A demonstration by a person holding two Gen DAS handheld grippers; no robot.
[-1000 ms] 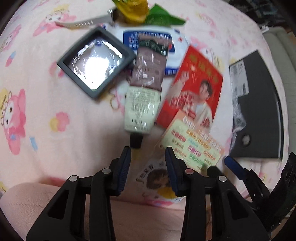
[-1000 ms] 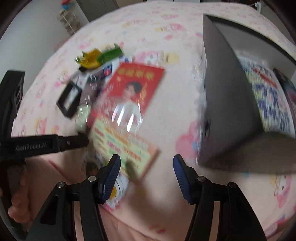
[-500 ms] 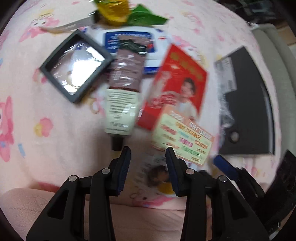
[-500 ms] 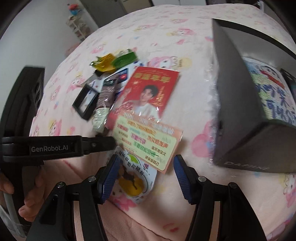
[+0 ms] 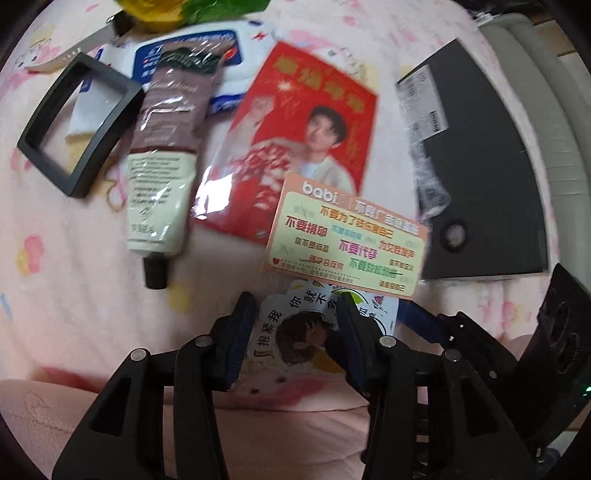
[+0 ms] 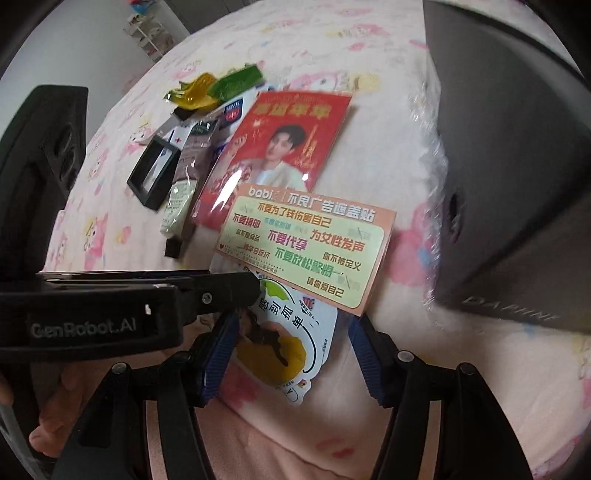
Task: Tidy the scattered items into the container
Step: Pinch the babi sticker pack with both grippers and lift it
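Left gripper (image 5: 295, 321) & right gripper (image 6: 291, 343), both w/ jaws apart, hover over the cartoon sticker (image 6: 291, 343) beside the dark box (image 6: 498, 166) on pink bedding (image 5: 74, 295).

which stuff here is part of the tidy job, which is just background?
Job:
dark box (the container)
red card
peach sticker sheet
cartoon sticker
cream tube
black frame
wipes pack
yellow and green wrappers
left gripper and right gripper, both open

Background:
pink bedsheet
shelf by the far wall
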